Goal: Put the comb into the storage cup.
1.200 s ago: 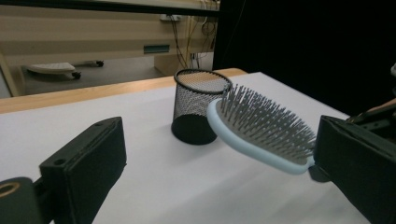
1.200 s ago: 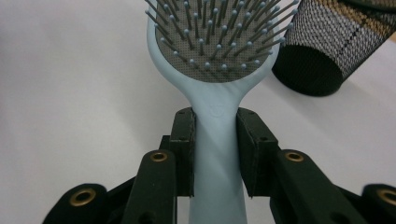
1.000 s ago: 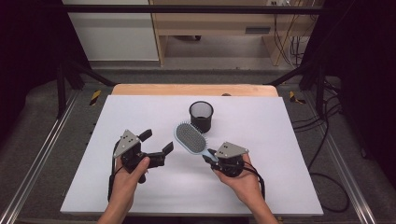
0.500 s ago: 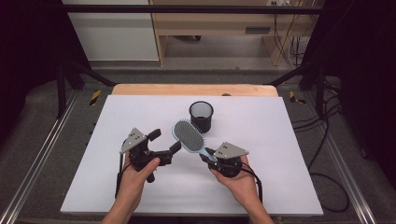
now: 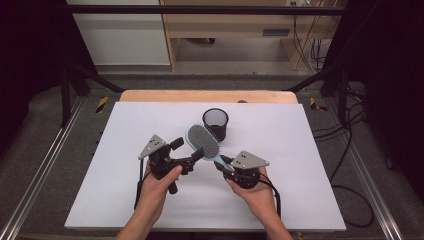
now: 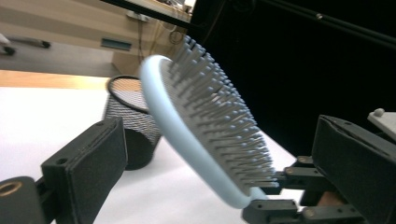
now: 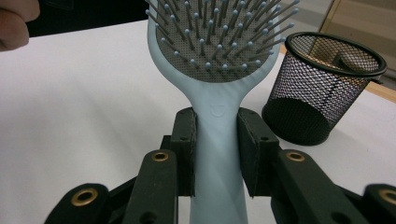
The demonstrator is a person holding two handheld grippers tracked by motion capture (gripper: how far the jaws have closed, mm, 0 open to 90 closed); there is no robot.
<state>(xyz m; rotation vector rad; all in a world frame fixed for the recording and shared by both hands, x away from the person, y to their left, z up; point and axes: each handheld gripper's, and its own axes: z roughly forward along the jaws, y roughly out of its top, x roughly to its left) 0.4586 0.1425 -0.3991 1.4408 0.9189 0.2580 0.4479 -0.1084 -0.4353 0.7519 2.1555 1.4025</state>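
A light blue hairbrush (image 5: 202, 141) is held above the white table (image 5: 115, 165), its bristles facing up. My right gripper (image 5: 223, 163) is shut on the brush's handle (image 7: 217, 154), with a pad pressed to each side of it. My left gripper (image 5: 189, 150) stands open around the brush head (image 6: 205, 130). One jaw is on the smooth back side and the other on the bristle side, and both pads (image 6: 88, 163) are apart from the brush. A black mesh cup (image 5: 216, 122) stands upright on the table just behind the brush and also shows in the right gripper view (image 7: 322, 88).
A wooden strip (image 5: 207, 96) runs along the table's far edge. Metal rails (image 5: 45, 170) flank the table on both sides. Cables (image 5: 350, 150) lie on the floor to the right. Bare tabletop lies to the left, right and front of the hands.
My left gripper has moved right toward the brush, and its open jaws now bracket the brush head. The right gripper and the brush have stayed in place.
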